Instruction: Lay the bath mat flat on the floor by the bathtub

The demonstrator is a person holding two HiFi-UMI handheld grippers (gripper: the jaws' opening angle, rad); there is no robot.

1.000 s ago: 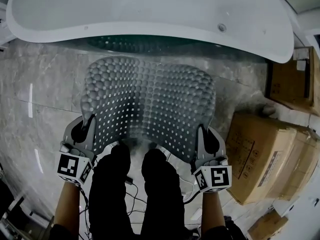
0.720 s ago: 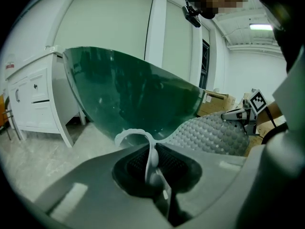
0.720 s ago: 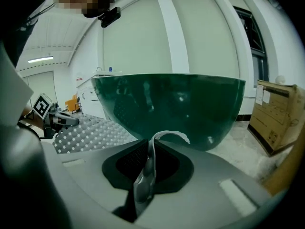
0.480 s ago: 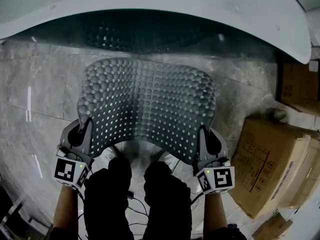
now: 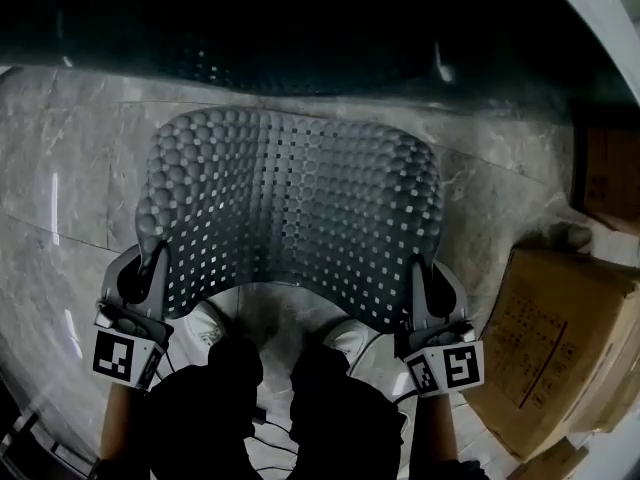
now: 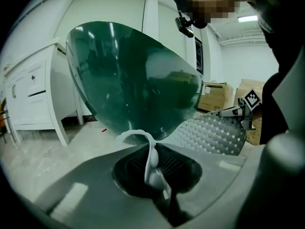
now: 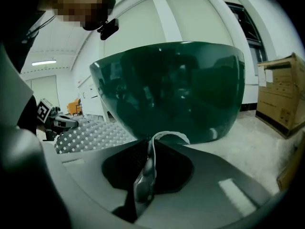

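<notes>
The bath mat [image 5: 290,218] is pinched at 7 o'clock by the left claw [image 5: 152,268], at 5 o'clock by the right claw [image 5: 418,276]; the bathtub [image 5: 300,38] is seen at 12.

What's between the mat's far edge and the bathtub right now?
Only bare marble floor, in the head view; nothing lies between the bath mat and the bathtub.

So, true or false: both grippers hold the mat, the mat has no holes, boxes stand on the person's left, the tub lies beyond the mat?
Both grippers hold the mat: true, the left gripper and right gripper each clamp a near corner.
The mat has no holes: false, holes and bumps cover it.
Boxes on the left: false, the boxes stand on the right.
Tub beyond the mat: true, the tub is past its far edge.
</notes>
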